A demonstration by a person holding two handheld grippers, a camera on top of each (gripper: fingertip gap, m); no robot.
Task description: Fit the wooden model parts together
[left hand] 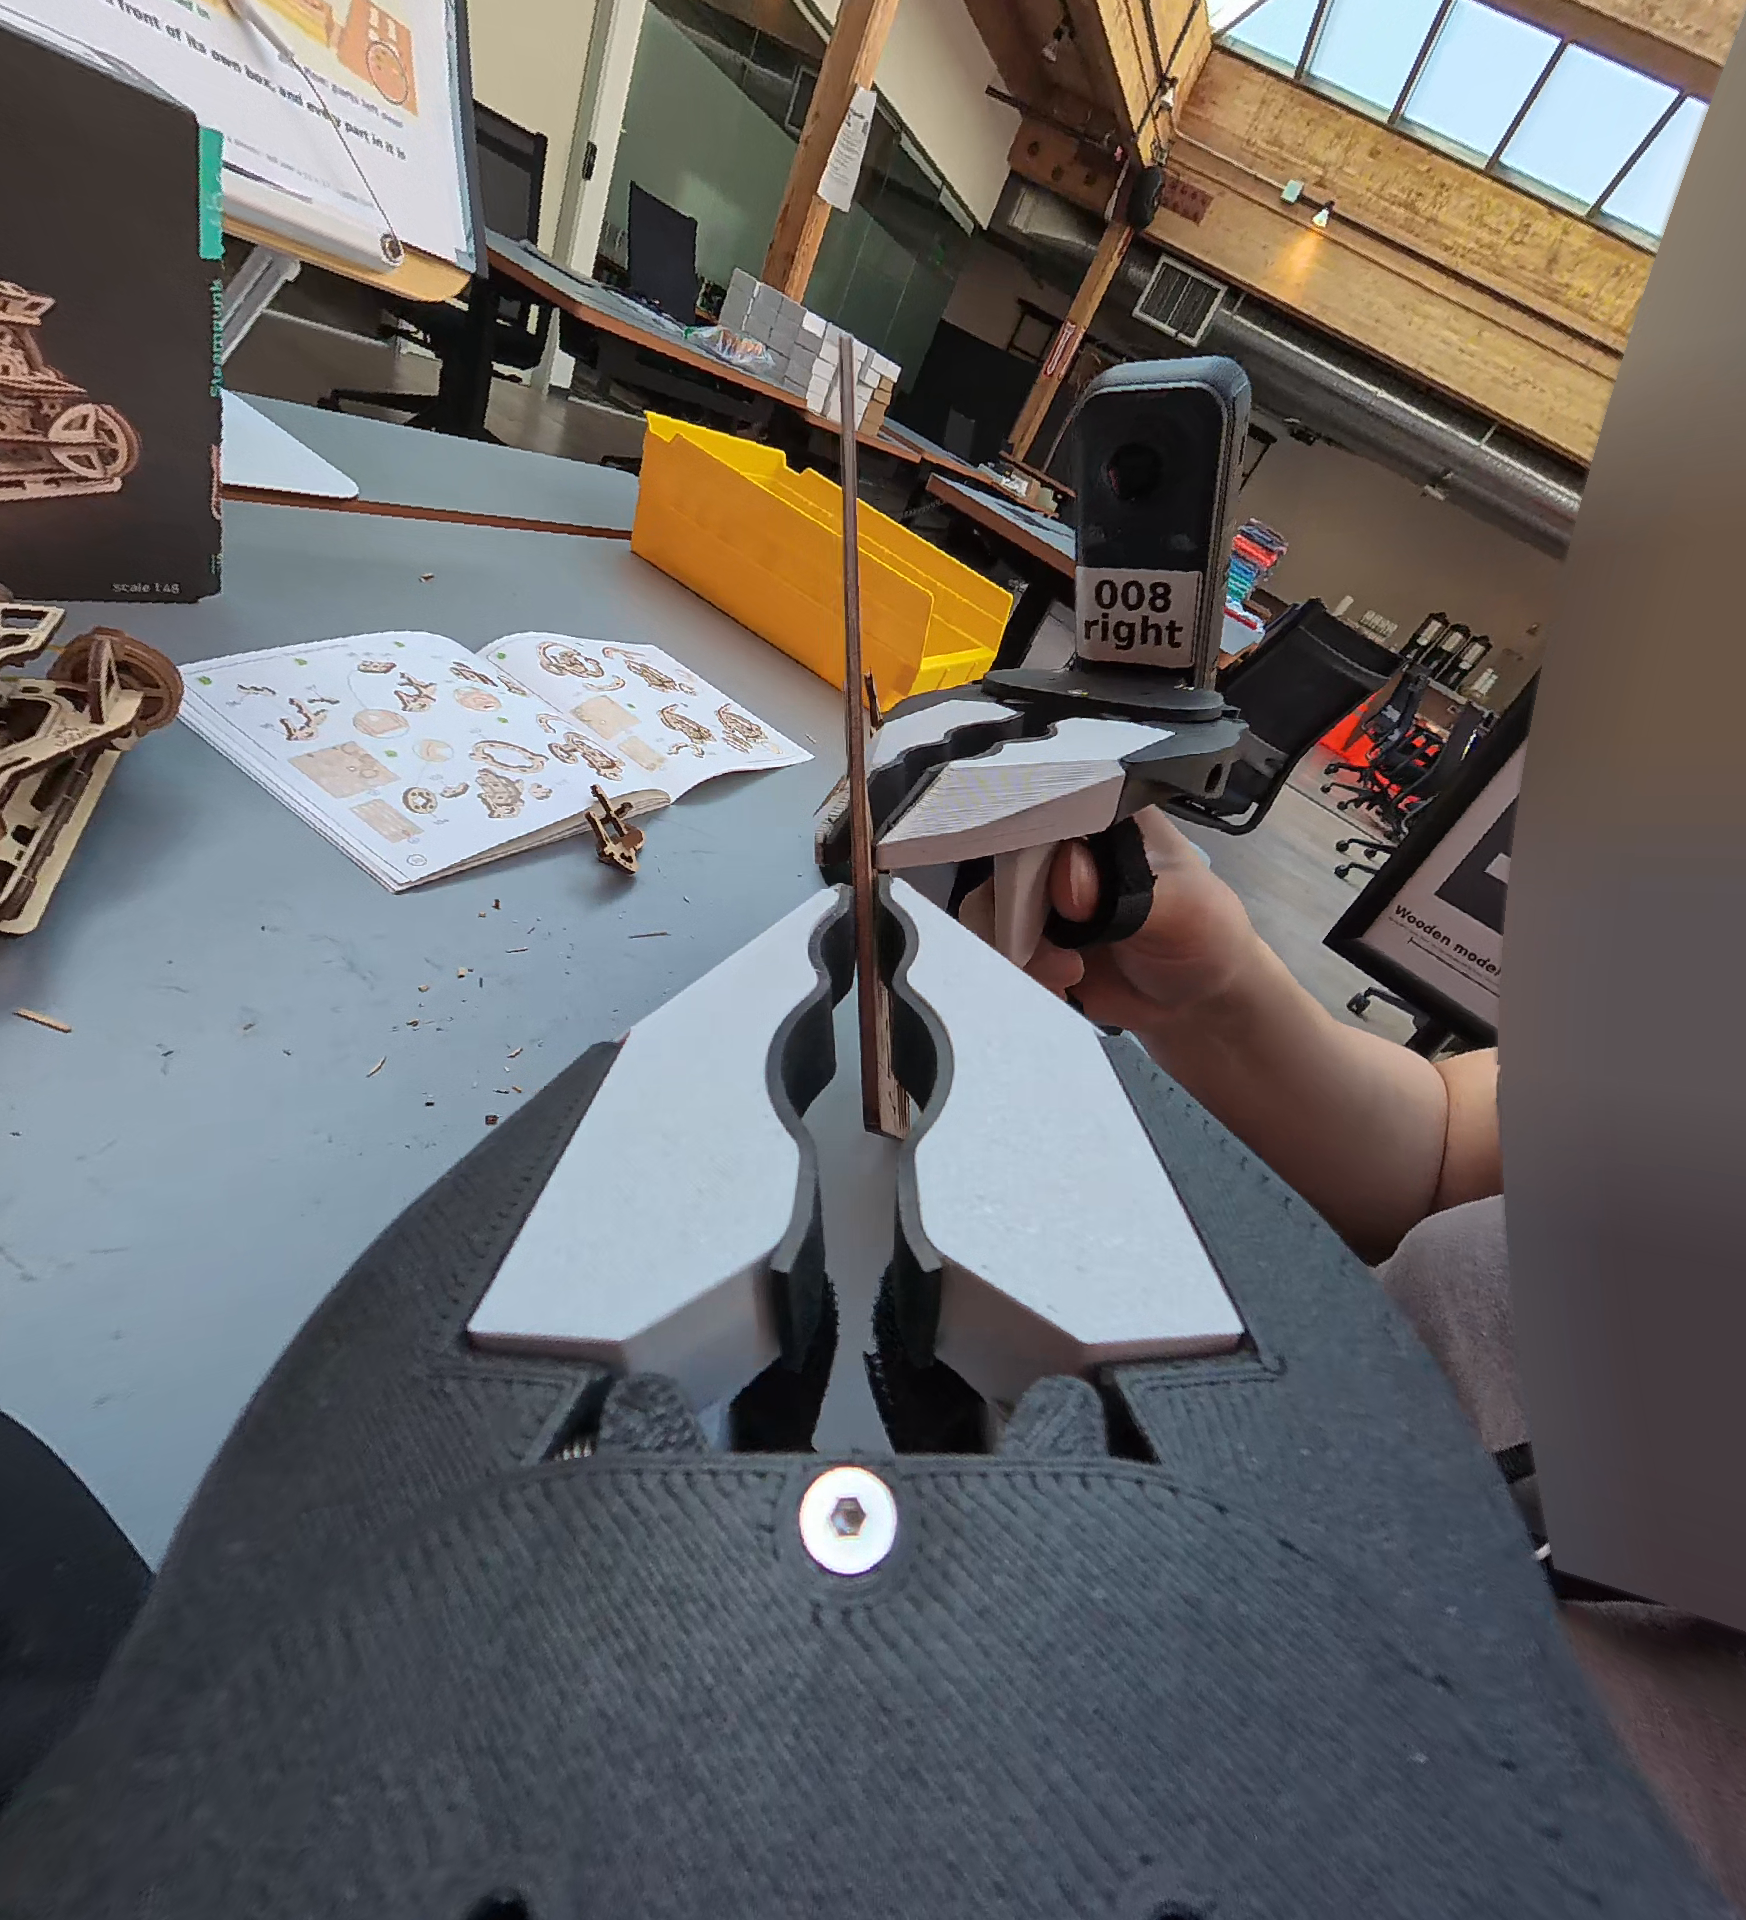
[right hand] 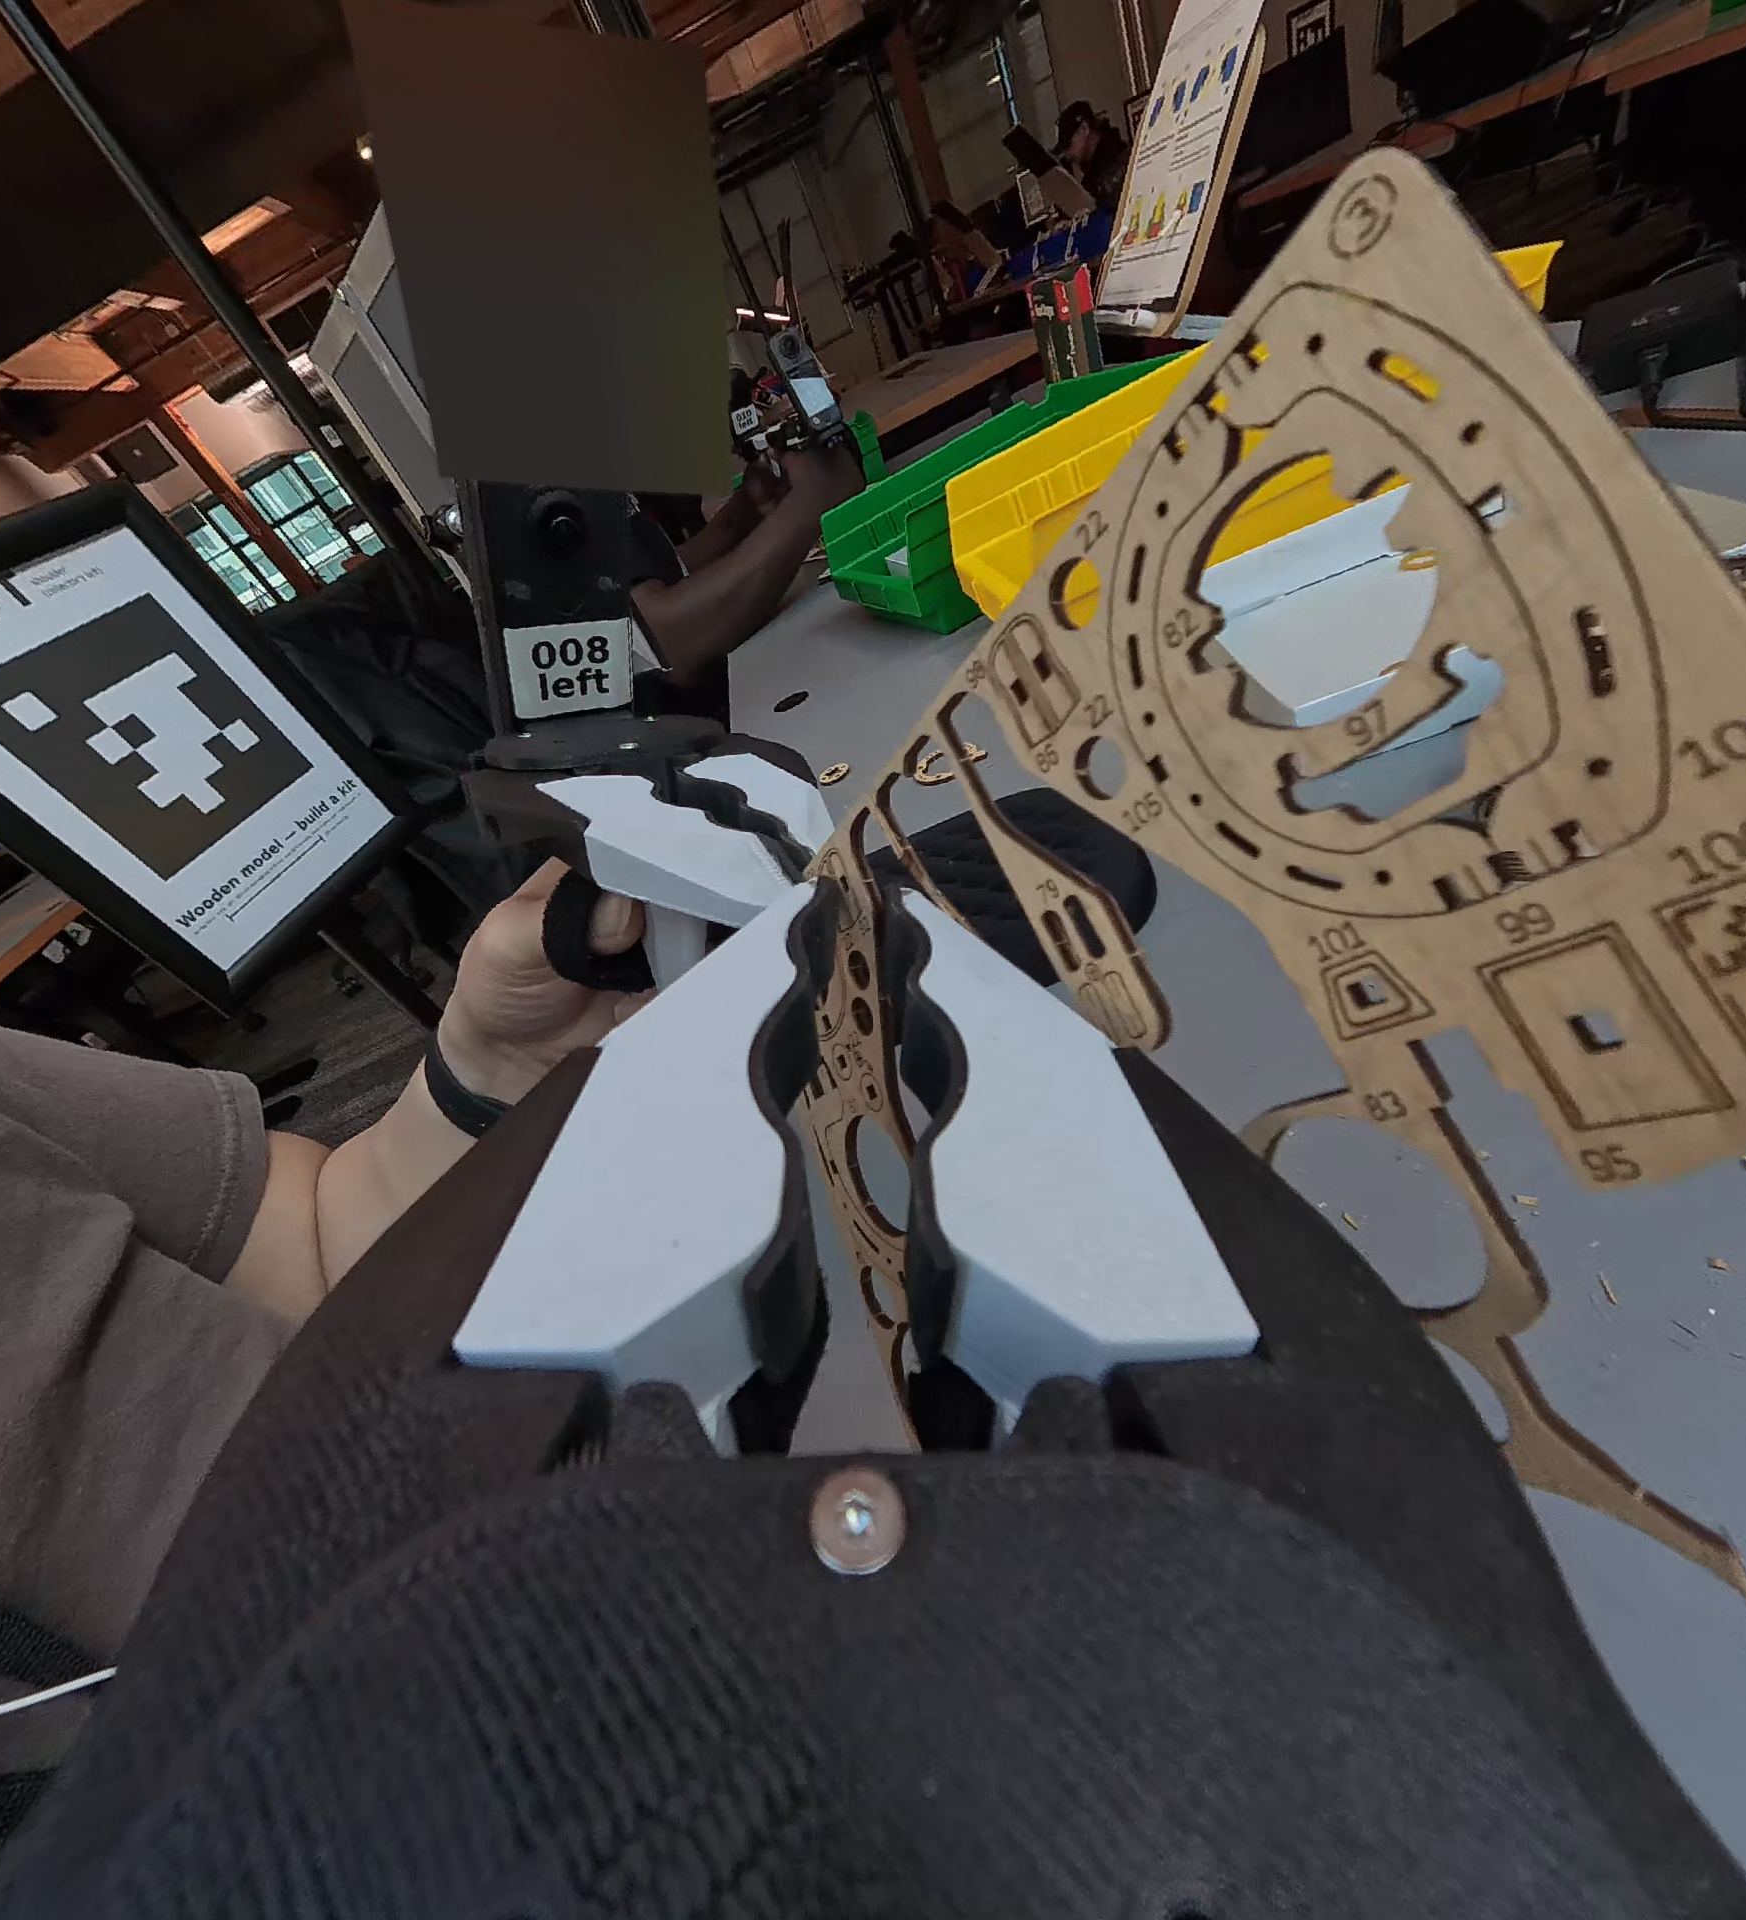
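A thin laser-cut wooden parts sheet (right hand: 1534,831), with several pieces punched out, is held up above the grey table (left hand: 225,1039). In the left wrist view it shows edge-on and upright (left hand: 851,623). My left gripper (left hand: 864,909) is shut on the sheet's lower edge. My right gripper (right hand: 853,909) is shut on a corner of the same sheet, which fans out to its right. The two grippers' tips almost meet: the right one (left hand: 846,831) sits just beyond the left's tips, and the left one (right hand: 809,868) just beyond the right's.
A partly built wooden model (left hand: 7,727) and its box (left hand: 58,312) stand at the left. An open instruction booklet (left hand: 474,738) with a small wooden part (left hand: 614,826) lies ahead. A yellow bin (left hand: 796,561), a green bin (right hand: 879,561) and a framed sign (right hand: 131,748) ring the table. Left and right tips are no more than a few centimetres apart.
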